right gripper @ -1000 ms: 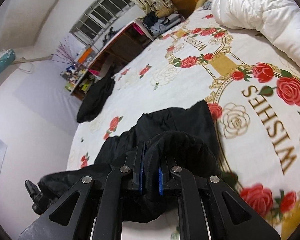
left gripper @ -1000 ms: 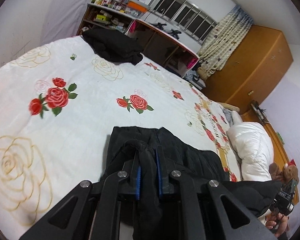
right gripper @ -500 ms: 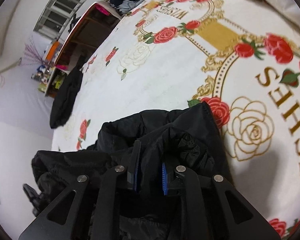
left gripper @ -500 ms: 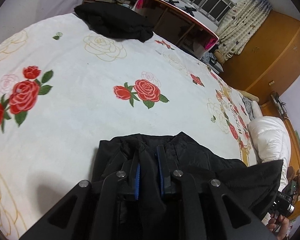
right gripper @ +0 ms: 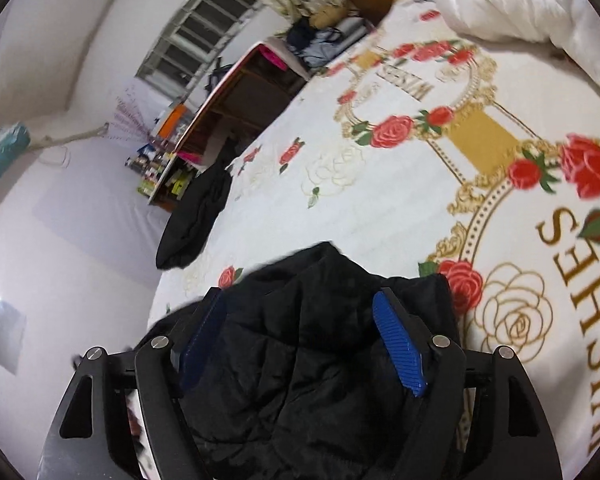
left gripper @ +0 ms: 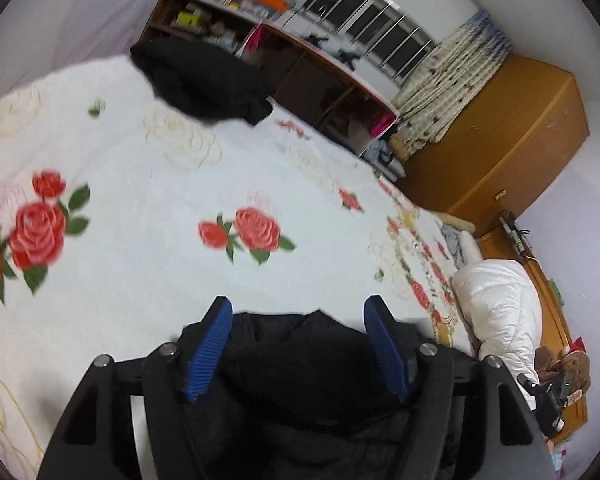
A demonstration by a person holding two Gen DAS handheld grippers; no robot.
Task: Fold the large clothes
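Observation:
A black padded jacket (left gripper: 300,376) lies on the rose-print bedspread (left gripper: 140,184) at the near edge. My left gripper (left gripper: 298,308) hangs over it, its jaws opening wide; the blue pads (left gripper: 210,344) stand apart and do not press the cloth that lies between them. In the right wrist view the same black jacket (right gripper: 300,360) lies bunched below my right gripper (right gripper: 298,300), whose jaws are also opening, with its blue pads (right gripper: 400,348) clear of the fabric.
A second dark garment (left gripper: 204,80) lies at the far side of the bed, also seen as a dark garment (right gripper: 198,216). A white puffy coat (left gripper: 500,312) rests at the right. Shelves (left gripper: 284,60), a window and a wooden wardrobe (left gripper: 500,140) stand beyond the bed.
Both grippers were shut on folds of the black jacket and have sprung open, letting the cloth drop onto the bed. Both views have shifted across the bed.

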